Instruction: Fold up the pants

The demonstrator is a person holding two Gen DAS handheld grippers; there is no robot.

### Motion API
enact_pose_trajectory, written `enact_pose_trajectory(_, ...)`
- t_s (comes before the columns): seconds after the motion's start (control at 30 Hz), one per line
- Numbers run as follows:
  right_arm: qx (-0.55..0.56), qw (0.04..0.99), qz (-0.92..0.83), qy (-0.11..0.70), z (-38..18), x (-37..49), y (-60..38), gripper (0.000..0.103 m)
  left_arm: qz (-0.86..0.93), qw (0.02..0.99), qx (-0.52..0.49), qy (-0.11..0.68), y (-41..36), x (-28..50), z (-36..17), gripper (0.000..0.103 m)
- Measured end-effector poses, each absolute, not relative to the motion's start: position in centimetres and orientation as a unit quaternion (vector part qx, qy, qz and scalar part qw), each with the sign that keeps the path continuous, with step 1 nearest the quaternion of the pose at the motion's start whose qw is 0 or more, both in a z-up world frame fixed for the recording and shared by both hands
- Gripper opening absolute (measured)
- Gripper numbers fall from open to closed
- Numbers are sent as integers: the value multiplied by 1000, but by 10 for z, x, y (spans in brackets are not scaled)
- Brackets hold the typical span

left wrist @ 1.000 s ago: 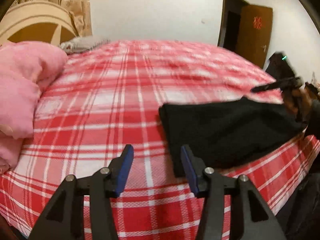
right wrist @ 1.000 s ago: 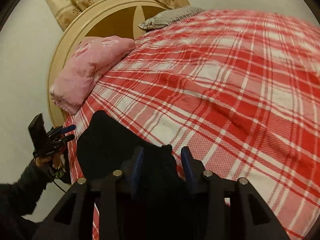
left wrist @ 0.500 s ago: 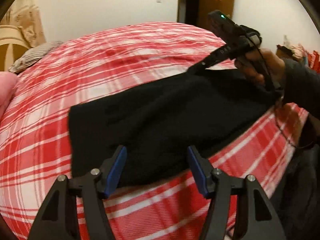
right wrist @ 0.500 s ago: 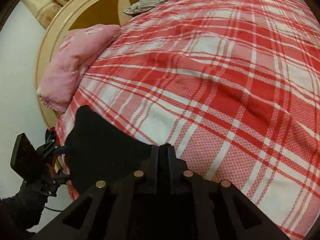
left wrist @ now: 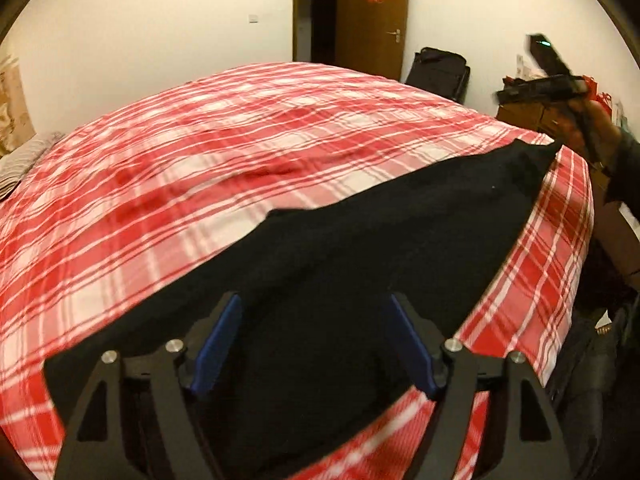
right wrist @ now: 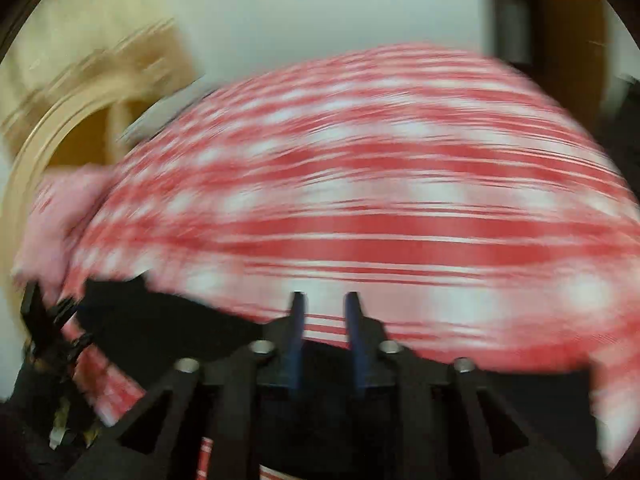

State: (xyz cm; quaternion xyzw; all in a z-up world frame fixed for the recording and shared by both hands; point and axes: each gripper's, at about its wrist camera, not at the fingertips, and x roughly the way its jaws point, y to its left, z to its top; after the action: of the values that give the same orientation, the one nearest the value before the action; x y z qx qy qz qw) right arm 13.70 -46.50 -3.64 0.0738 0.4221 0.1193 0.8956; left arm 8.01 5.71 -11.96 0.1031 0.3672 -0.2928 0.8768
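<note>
Black pants [left wrist: 360, 264] lie folded in a long band along the near edge of the red plaid bed [left wrist: 240, 152]. My left gripper [left wrist: 316, 312] is open, its blue pads just above the pants' near end. In the left wrist view the right gripper [left wrist: 536, 92] is held in a hand above the pants' far end, lifted clear of the cloth. In the blurred right wrist view the right gripper [right wrist: 324, 300] is open by a narrow gap with nothing between its pads; the pants [right wrist: 168, 320] lie below and to the left.
A pink pillow [right wrist: 60, 216] and a round wooden headboard [right wrist: 48, 140] stand at the bed's head. A brown door [left wrist: 372, 20], a black suitcase [left wrist: 438, 72] and boxes lie beyond the bed's far side. The bed edge drops off at the right.
The right gripper has let go of the pants, opened a little and lifted away, swinging fast. The left gripper has moved in over the pants' near end, still open.
</note>
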Motion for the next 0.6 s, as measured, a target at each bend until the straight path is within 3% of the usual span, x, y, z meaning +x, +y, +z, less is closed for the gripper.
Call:
enact_pose_trajectory(0.23,176,886,-65,424,-37,78,-634,40,-290,873,112,375,36,97,-124,78)
enact_pose_trajectory(0.53,209,854,-54,473,-85,63,-659,40,-262,871,131,395,29,109,-148,78)
enact_pose_trajectory(0.6,223,848,-34,480,-92,60,-658,40,-263,873,129,390,29,108,-149,83)
